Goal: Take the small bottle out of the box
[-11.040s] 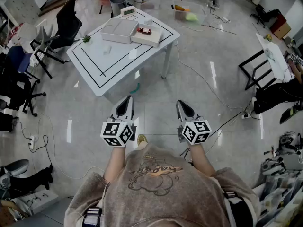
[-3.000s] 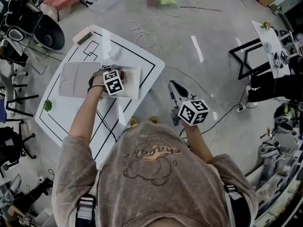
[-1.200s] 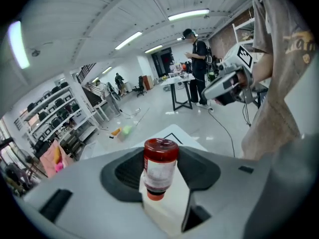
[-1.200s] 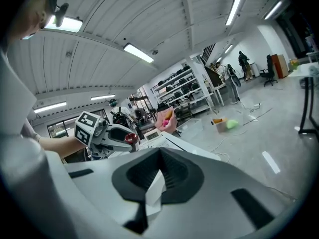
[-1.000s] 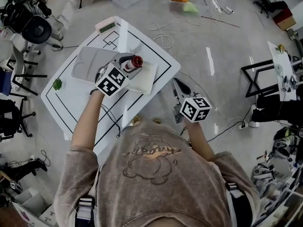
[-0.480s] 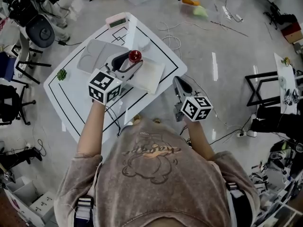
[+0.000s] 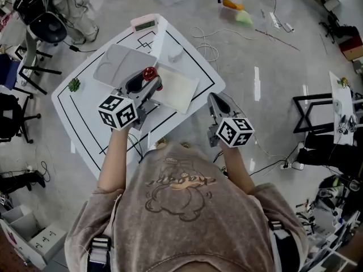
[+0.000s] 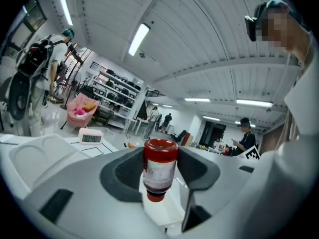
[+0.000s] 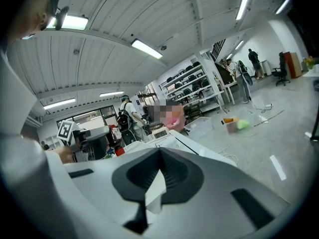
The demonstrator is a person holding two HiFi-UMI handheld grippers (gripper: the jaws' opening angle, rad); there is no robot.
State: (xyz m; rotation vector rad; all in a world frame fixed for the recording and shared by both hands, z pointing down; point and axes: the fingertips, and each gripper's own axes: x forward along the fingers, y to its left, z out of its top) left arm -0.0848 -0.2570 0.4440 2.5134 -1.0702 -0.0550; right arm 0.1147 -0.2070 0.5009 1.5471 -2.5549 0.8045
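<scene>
Red-capped small bottle — one — in left claw.

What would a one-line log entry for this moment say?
left gripper: shut on small red-capped bottle | bottle: held above white box | right gripper: jaws shut, empty, off the table

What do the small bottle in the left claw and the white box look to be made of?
Small bottle: a clear wall, glass or hard plastic, I cannot tell which. Dark red contents show through it behind a pale label. Its wide red end is glossy, probably plastic.
Box: matte white with thin walls, likely moulded plastic or pulp. It shows no shine.
</scene>
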